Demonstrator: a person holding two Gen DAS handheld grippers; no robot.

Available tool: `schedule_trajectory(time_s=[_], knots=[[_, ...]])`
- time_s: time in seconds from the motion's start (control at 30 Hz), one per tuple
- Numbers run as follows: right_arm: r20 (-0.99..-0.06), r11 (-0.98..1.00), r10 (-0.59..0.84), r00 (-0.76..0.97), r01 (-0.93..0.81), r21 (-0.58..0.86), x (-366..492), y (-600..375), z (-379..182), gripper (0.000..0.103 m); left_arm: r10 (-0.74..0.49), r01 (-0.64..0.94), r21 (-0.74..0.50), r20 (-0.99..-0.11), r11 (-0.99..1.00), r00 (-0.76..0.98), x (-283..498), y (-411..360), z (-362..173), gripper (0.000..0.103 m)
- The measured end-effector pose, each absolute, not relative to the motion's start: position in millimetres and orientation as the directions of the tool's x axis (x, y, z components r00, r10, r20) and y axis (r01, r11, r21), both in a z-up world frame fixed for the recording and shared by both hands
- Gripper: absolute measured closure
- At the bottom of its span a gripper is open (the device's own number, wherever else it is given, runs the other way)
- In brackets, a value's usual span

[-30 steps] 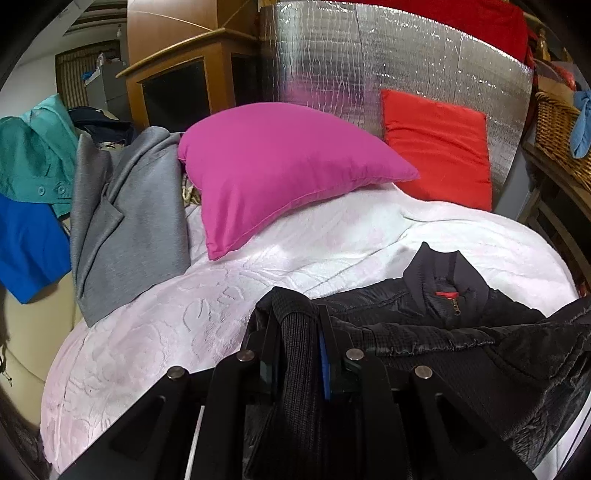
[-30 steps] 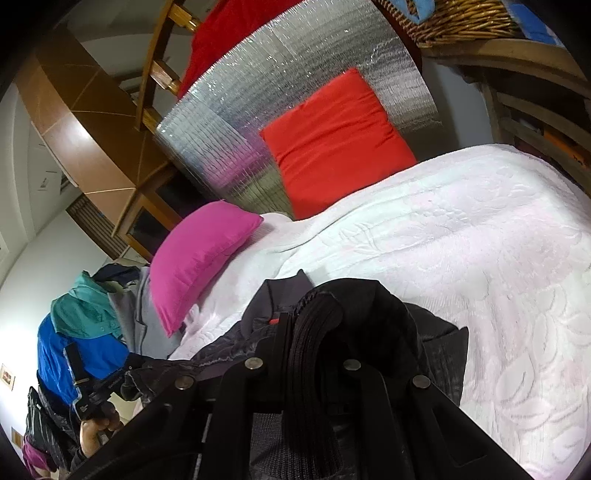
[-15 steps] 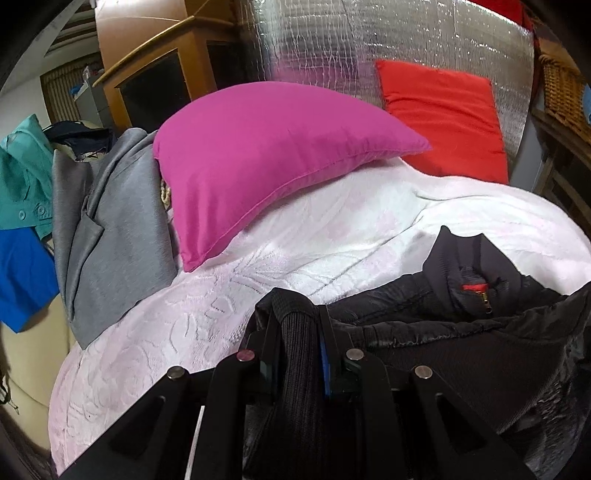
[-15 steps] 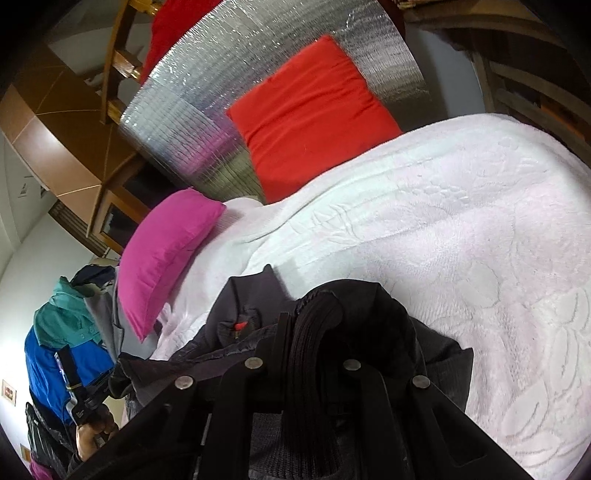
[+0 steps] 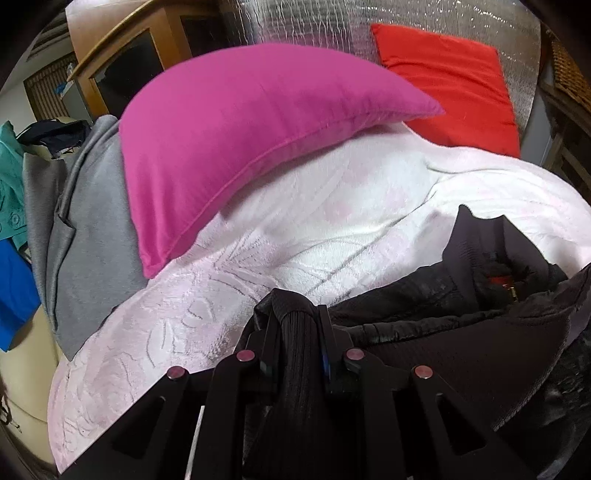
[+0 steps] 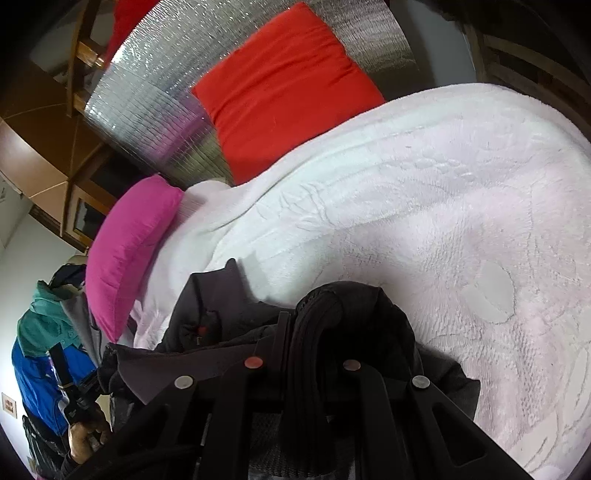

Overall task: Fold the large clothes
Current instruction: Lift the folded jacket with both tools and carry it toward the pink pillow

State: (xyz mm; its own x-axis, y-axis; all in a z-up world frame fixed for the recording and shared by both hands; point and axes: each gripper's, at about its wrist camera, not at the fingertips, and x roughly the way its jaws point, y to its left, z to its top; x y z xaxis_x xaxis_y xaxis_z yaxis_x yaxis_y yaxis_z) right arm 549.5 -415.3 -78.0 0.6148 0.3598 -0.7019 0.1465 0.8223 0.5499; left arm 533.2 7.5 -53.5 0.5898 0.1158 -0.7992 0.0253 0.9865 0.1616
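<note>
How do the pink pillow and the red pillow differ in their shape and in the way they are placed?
The pink pillow lies on the white bedspread, near its left edge beside a grey garment; the red pillow leans nearly upright against the silver foil panel at the head of the bed. The pink pillow looks plump and bulging, while the red pillow looks flatter and squarer. Both are plain, single-coloured and untouched by either gripper.

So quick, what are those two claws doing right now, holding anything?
Left claw: closed, pinching a ribbed edge of the black jacket.
Right claw: closed, pinching another ribbed edge of the same jacket.
</note>
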Motion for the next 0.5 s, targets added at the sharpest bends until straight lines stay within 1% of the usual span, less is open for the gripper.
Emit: schedule_trajectory(time_s=[0.23,0.5], knots=[[-0.740,0.840,0.344,0.578,0.161,0.517,563.5,-411.8,-92.2,0.092,0.106,0.022,0.142,-0.825,0.990,0.555,550.1,9.0,-74.0,0.085],[-0.761,0.844,0.337,0.555,0.180,0.505,572.6,-412.3,-107.1,0.092,0.100,0.021,0.132,-0.838,0.991,0.537,560.7,8.3,-82.8,0.085]])
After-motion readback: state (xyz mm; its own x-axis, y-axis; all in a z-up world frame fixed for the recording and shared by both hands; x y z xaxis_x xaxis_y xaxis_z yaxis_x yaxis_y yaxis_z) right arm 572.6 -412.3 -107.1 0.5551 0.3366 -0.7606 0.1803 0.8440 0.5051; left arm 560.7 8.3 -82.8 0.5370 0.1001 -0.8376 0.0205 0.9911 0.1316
